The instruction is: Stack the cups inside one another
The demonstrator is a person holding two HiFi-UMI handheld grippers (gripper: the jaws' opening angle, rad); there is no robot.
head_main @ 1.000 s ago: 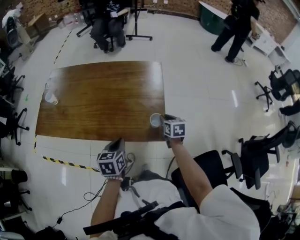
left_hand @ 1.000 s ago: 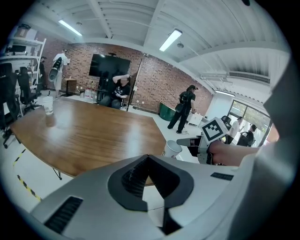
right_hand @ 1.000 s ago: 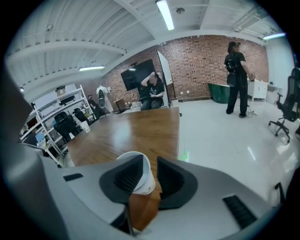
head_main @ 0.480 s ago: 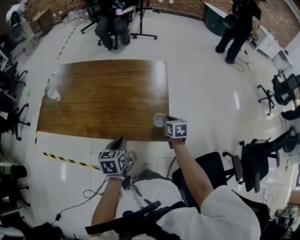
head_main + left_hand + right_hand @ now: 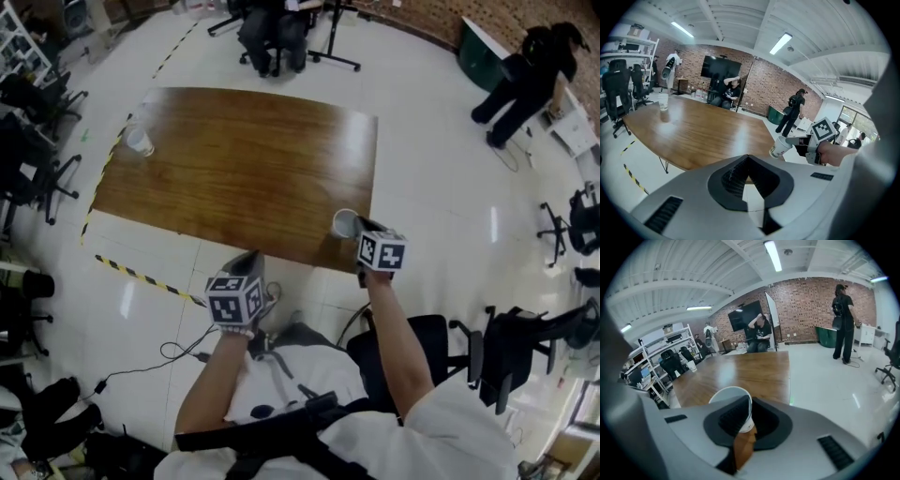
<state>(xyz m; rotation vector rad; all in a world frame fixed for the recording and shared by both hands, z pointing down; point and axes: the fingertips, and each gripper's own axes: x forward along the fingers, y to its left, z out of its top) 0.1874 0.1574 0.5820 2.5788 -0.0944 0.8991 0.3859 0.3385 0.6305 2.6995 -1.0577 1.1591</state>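
A white paper cup (image 5: 345, 223) is at the near right corner of the brown table (image 5: 244, 159). My right gripper (image 5: 362, 227) is shut on its rim: the jaws have just been closing, and the cup's wall (image 5: 740, 404) is pinched between them. From the left gripper view this cup (image 5: 780, 146) tilts away from the right gripper (image 5: 796, 139). A second cup (image 5: 139, 142) stands upright at the table's far left edge, also visible as a small cup (image 5: 663, 101). My left gripper (image 5: 251, 261) hangs off the table's near edge, shut, with nothing between its jaws (image 5: 749, 161).
A seated person (image 5: 272, 28) is beyond the table's far end and another person (image 5: 525, 80) stands at the far right. Office chairs (image 5: 511, 347) surround the table. Black-and-yellow tape (image 5: 150, 278) and cables lie on the floor near the left gripper.
The head view has swung, so the table now sits higher and slanted. The right gripper stays at the near right corner with the cup. The left gripper has barely moved.
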